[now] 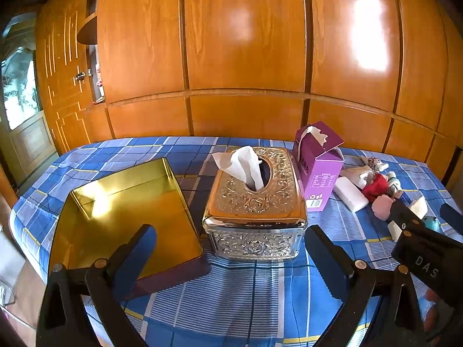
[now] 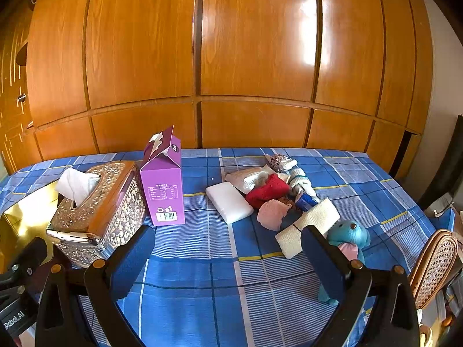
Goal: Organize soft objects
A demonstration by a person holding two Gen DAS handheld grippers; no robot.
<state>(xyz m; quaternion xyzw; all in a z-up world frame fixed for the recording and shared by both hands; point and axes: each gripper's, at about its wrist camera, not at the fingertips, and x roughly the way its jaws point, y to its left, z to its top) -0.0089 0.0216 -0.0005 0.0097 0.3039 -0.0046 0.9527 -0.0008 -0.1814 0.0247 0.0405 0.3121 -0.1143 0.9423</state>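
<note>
Both the left tool point(image 1: 230, 248) and right tool point(image 2: 228, 248) gaped wide and empty above the counter point(image 2: 202, 260), soft things point(image 2: 269, 190) at two o'clock.

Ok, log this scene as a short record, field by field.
surface: blue checked cloth
container: gold tray, open, nothing in it
tissue holder: ornate metal tissue box, a tissue sticking out
carton: purple box, upright, top torn open
soft items: pile with white pad, red cloth, teal plush
left gripper: open, holding nothing
right gripper: open, holding nothing
</note>
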